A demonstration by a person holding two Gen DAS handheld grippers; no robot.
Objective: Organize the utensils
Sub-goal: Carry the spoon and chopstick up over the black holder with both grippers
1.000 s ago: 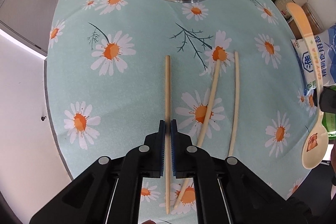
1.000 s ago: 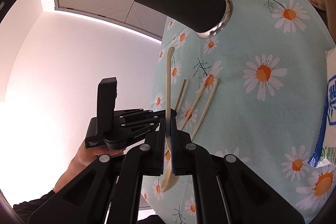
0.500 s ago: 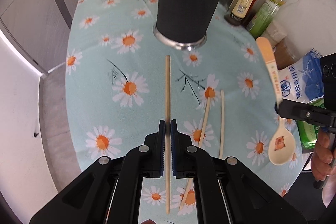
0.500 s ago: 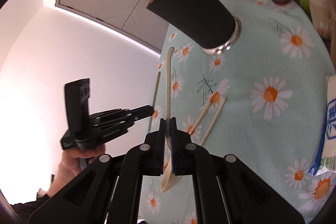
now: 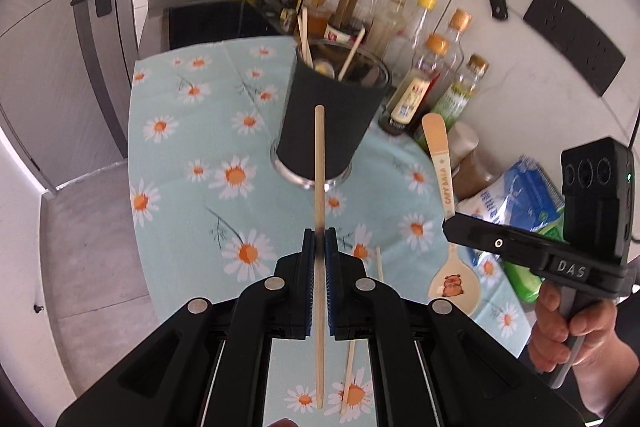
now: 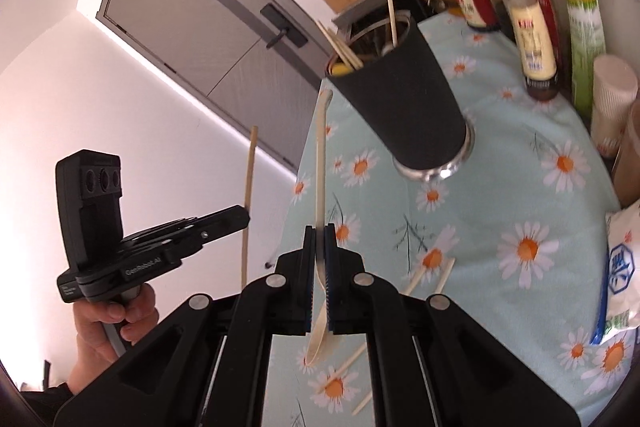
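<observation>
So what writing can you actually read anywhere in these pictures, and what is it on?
"CAPY BARA": on the spoon handle held by the right tool.
"DAS": on the right tool's body.
"GenRobot.AI": on the side of the left tool, seen from the right wrist.
Bottle labels and the blue and white bag: print present, too blurred or small to read.

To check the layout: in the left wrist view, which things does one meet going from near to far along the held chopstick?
Left gripper → chopstick held in it → black utensil holder → dark bottle with a red label, on the counter behind the holder.
</observation>
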